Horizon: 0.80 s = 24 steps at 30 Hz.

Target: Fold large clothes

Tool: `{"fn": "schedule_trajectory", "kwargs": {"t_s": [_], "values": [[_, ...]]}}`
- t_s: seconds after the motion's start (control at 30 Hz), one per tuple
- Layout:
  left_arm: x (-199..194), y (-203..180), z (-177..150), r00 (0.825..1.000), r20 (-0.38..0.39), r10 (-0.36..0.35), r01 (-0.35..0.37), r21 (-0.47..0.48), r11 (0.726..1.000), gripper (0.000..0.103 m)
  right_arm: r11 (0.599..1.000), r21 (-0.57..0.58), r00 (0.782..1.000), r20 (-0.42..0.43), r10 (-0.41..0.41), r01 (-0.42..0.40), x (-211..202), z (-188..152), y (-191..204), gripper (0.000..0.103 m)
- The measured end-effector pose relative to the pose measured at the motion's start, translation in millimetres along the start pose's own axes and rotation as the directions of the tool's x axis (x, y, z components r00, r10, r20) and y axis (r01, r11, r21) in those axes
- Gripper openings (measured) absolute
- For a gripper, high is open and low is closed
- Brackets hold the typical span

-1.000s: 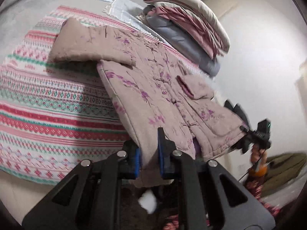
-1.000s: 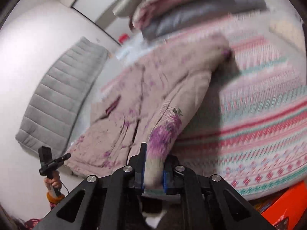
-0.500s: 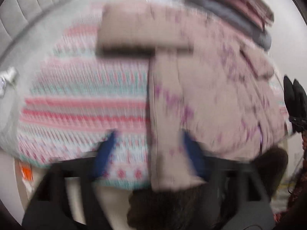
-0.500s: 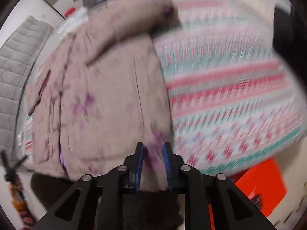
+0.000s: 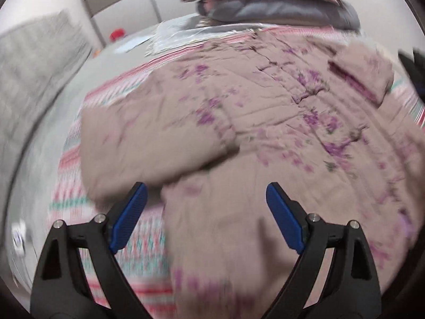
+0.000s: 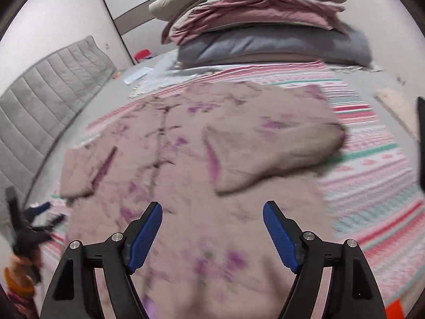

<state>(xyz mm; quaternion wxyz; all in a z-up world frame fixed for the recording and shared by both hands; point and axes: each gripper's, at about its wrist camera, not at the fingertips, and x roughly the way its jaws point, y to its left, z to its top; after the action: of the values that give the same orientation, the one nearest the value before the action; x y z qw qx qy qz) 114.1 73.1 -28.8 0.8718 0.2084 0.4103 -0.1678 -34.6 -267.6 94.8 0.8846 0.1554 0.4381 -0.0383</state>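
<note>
**A:** Status on your grippers?

**B:** Your left gripper (image 5: pixel 205 212) has its jaws spread wide, nothing pinched. Two blue pads (image 5: pixel 130 214), both clear of the cloth. Your right gripper (image 6: pixel 212 232) is mid-opening, jaws parting right now; the jacket lies under the gap, but neither pad presses on it.

**A:** Where's the jacket?

**B:** One quilted jacket (image 6: pixel 186 180), dusty pink with purple flowers, lying flat on the striped bedspread (image 6: pixel 372 186). In your right view it fills centre and runs down to 6 o'clock under the fingers. One sleeve (image 6: pixel 271 148) is folded across the front, lying from centre out towards 3 o'clock. One pocket flap (image 6: pixel 87 170) is at 9 o'clock.

**A:** Left view?

**B:** Same jacket (image 5: pixel 279 138), heavy motion blur. One sleeve (image 5: pixel 148 143) is folded over at 9 to 10 o'clock, just above your left pad. The hem is at 6 o'clock, between the fingers.

**A:** Anything else on the bed?

**B:** One stack of folded bedding (image 6: pixel 260 21) at 12 o'clock: I count four layers, one cream, two pink, one grey at the bottom. One grey padded headboard (image 6: pixel 47 98) at 9 to 10 o'clock. One small red thing (image 6: pixel 142 54) at 11 o'clock, too small to identify.

**A:** Other gripper visible?

**B:** In your right view at 8 o'clock, blurred, in a hand (image 6: pixel 22 260).
</note>
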Motion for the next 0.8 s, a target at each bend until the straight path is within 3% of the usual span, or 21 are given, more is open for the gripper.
{"fn": "schedule_trajectory", "kwargs": {"t_s": [0.1,0.13,0.17,0.23,0.33,0.4,0.5,0.63,0.77,0.8], "values": [[38,-7,14,0.999,-0.023,0.026,-0.026,0.030,0.999,0.091,0.999,0.014,0.999,-0.003,0.032,-0.032,37,9,17,0.080],[48,-6,18,0.998,-0.044,0.032,-0.031,0.020,0.999,0.084,0.999,0.015,0.999,0.002,0.038,-0.038,52,11,21,0.080],[58,-3,21,0.997,-0.067,0.048,-0.047,0.004,0.999,0.075,0.999,0.013,0.999,0.008,0.040,-0.040,63,10,23,0.080],[66,6,26,0.994,-0.063,0.094,-0.096,-0.026,0.995,0.041,0.999,0.009,0.999,0.020,0.048,-0.048,82,4,24,0.080],[46,27,30,0.995,0.017,0.095,-0.094,-0.077,0.993,0.016,1.000,0.012,0.998,-0.060,0.006,-0.005,116,-10,21,0.079],[24,47,33,0.990,0.067,0.126,-0.117,-0.121,0.986,0.015,1.000,-0.024,0.995,-0.101,0.010,-0.013,127,-14,22,0.079],[-12,90,34,0.970,0.131,0.205,-0.174,-0.214,0.961,0.015,0.998,-0.068,0.998,-0.069,-0.013,0.008,123,-14,27,0.079],[-54,161,24,0.915,0.149,0.375,-0.302,-0.363,0.881,0.014,0.998,-0.066,0.999,-0.042,-0.022,0.019,118,-14,28,0.080],[-72,233,2,0.848,0.072,0.525,-0.430,-0.484,0.762,0.014,0.997,-0.069,0.999,-0.031,-0.025,0.023,116,-13,29,0.079],[-74,255,-8,0.825,0.036,0.564,-0.468,-0.514,0.718,0.014,0.997,-0.070,0.999,-0.026,-0.028,0.026,114,-13,29,0.080]]}}
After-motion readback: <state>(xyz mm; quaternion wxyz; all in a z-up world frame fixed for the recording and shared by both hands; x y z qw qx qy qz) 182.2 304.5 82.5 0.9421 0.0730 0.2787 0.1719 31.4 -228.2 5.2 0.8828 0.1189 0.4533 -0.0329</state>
